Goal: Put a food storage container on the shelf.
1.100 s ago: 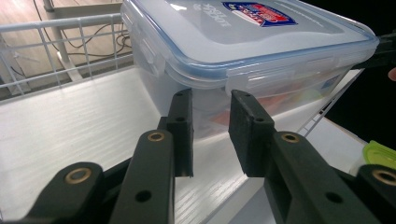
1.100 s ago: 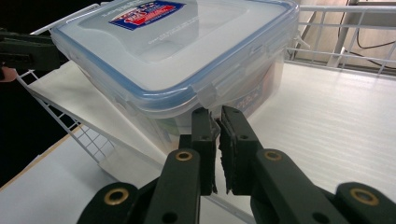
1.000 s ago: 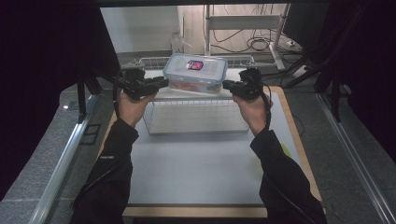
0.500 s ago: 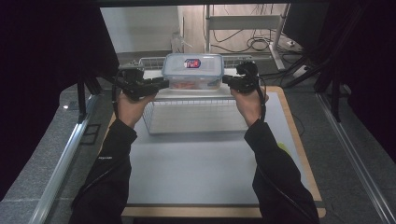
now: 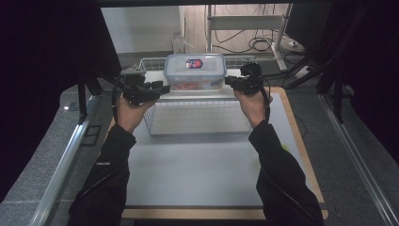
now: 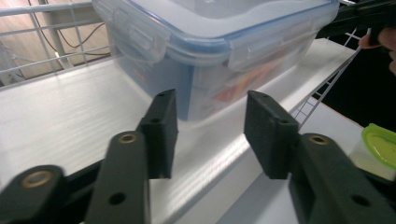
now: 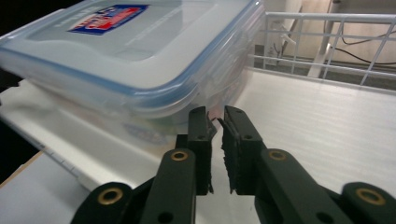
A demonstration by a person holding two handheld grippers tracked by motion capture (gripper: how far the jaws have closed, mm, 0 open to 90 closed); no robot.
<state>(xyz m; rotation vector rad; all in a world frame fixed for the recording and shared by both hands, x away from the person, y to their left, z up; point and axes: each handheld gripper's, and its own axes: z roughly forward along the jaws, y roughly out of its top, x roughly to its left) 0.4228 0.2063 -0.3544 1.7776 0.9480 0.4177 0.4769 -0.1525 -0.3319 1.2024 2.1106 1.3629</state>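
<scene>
A clear plastic box [image 5: 195, 70] with a blue-sealed snap lid and a red label stands level on the white shelf [image 5: 155, 75] at the far end of a wire rack [image 5: 197, 129]. My left gripper [image 5: 164, 88] is at the box's left side. In the left gripper view it [image 6: 210, 100] is open, the box [image 6: 224, 42] just beyond its tips and nothing between the jaws. My right gripper [image 5: 227, 81] is at the box's right side. In the right gripper view it [image 7: 217, 114] is shut on nothing, its tips close to the box's [image 7: 126, 51] lower wall.
Wire rails [image 7: 327, 42] close off the shelf's back edge. A small tub with a green lid [image 6: 380, 144] stands on the grey mat [image 5: 197, 174] to the right of the rack. Dark curtains flank the table, and cables and a metal frame lie beyond it.
The box was tilted and a little nearer between the two grippers; now it stands level on the far shelf. Both hands have shifted only slightly.
</scene>
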